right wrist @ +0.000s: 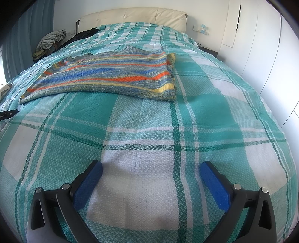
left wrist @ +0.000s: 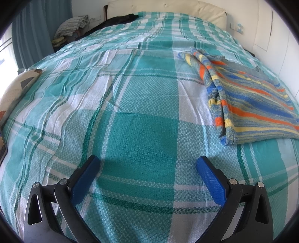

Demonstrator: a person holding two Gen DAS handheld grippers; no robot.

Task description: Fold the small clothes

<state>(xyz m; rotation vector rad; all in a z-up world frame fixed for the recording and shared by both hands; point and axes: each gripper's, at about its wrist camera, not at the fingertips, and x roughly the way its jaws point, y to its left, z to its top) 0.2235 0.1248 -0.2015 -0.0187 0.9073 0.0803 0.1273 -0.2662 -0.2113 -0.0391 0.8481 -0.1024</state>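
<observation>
A striped sweater (left wrist: 257, 104) lies on a bed covered by a teal and white plaid bedspread (left wrist: 142, 130). Its bands run orange, blue, yellow and grey. In the left wrist view it sits toward 2 o'clock, with one sleeve (left wrist: 203, 61) folded in along its near edge and bunched toward 1 o'clock. In the right wrist view the same sweater (right wrist: 112, 78) spreads flat across 11 to 12 o'clock, its hem facing the camera and its right side doubled over.

The left gripper (left wrist: 147, 164) hangs above bare bedspread at 6 o'clock, well apart from the sweater. Its blue fingers (left wrist: 84, 181) are spread wide with nothing between them. The right gripper (right wrist: 150, 169) also hangs over bare bedspread at 6 o'clock, short of the sweater's hem, and its fingers (right wrist: 214, 187) are likewise spread wide and hold nothing.

A cream padded headboard (right wrist: 134, 16) stands at 12 o'clock. A dark garment (left wrist: 119, 20) lies near the pillow end at 11 o'clock, and a pile of cloth (left wrist: 72, 28) rests beside the bed at 10 o'clock, next to a blue curtain (left wrist: 37, 28). White wardrobe doors (right wrist: 261, 46) fill the wall at 2 o'clock.
</observation>
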